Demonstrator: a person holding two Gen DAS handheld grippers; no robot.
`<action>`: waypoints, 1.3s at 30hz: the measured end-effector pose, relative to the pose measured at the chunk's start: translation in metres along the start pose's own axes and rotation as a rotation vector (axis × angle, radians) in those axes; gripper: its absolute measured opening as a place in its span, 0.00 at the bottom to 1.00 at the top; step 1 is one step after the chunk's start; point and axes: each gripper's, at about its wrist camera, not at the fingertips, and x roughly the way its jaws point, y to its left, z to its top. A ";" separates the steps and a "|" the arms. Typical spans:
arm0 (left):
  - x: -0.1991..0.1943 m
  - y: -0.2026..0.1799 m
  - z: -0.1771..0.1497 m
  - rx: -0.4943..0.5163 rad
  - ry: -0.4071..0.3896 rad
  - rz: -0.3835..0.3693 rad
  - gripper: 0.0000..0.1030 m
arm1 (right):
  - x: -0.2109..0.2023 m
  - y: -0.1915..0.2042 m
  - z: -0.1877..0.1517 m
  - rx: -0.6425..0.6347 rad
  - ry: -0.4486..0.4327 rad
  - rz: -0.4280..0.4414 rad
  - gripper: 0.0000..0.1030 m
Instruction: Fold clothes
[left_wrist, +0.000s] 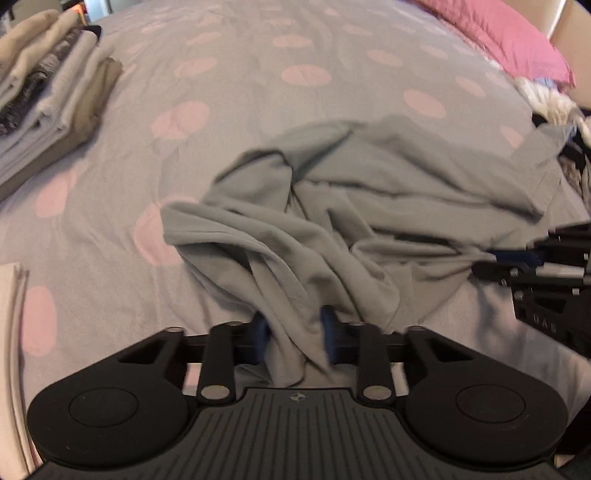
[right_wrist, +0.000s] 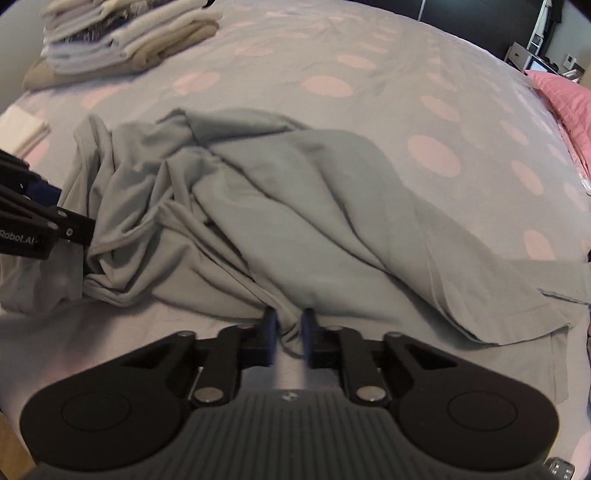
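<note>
Across the bed (left_wrist: 258, 55), a grey sheet printed with pale pink dots is spread, and on its near part a crumpled grey garment (left_wrist: 332, 206) is heaped in loose folds. At the bed's far right edge a pink pillow (left_wrist: 517, 33) is seen. On the far left of the bed a stack of folded clothes (left_wrist: 48, 99) in beige, white and dark tones is piled, well apart from the grey garment. Nearer on the left, a folded white cloth (right_wrist: 22, 129) is laid flat on the sheet.

The near edge of the grey garment is gripped at two places. A thick bunch of its fabric is pinched between the blue-padded jaws of the left gripper (left_wrist: 295, 339), which are drawn fairly narrow around it. A thinner fold of the same hem is clamped by the right gripper (right_wrist: 290, 332), whose jaws are set close together on the cloth. Each gripper is also seen at the edge of the other's view, beside the garment.
</note>
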 end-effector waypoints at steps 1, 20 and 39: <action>-0.007 0.002 0.003 -0.014 -0.024 0.014 0.16 | -0.005 0.001 0.001 -0.006 -0.012 -0.005 0.11; -0.138 0.052 0.027 -0.167 -0.473 0.194 0.10 | -0.180 -0.014 0.026 0.214 -0.224 0.292 0.07; -0.088 0.005 0.000 0.002 -0.181 0.012 0.42 | -0.119 -0.012 -0.008 0.181 -0.099 0.140 0.31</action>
